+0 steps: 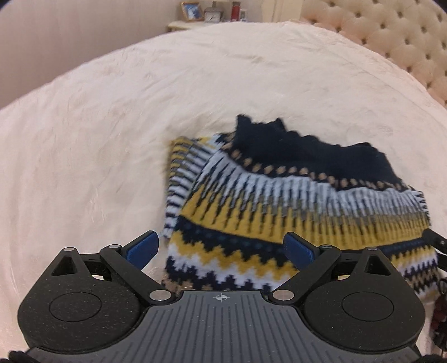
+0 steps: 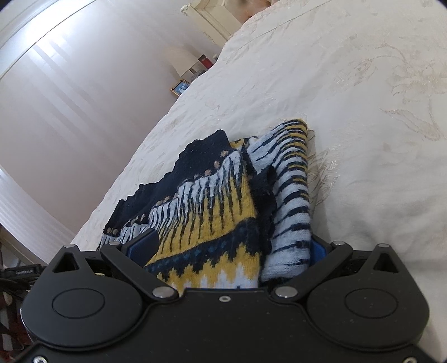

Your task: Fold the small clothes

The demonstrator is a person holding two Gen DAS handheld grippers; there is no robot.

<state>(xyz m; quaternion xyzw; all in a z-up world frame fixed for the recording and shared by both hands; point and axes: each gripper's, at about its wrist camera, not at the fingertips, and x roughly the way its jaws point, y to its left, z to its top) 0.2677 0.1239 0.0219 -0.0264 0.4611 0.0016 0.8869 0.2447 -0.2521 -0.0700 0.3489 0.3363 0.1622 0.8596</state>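
A knitted sweater [image 1: 279,201] in navy, white and yellow zigzag bands lies folded on the cream bedspread [image 1: 111,125]. One striped sleeve [image 2: 293,195] is laid over its side. My left gripper [image 1: 220,248] hovers open over the sweater's near left corner. Its blue pads are wide apart and grip nothing. My right gripper [image 2: 230,247] is low at the sweater's other edge with its jaws wide. The sweater [image 2: 209,212] bunches between its blue pads without being pinched, and the right pad is partly hidden behind the sleeve. A black finger [image 1: 435,240] of it shows at the sweater's right edge.
A tufted cream headboard [image 1: 405,42] rises at the far right. A bedside table [image 1: 206,19] beyond the bed carries a picture frame, a clock and a red container. A pale wall [image 2: 69,97] runs along the bed's left side. Dark cables [image 2: 11,279] hang at the lower left.
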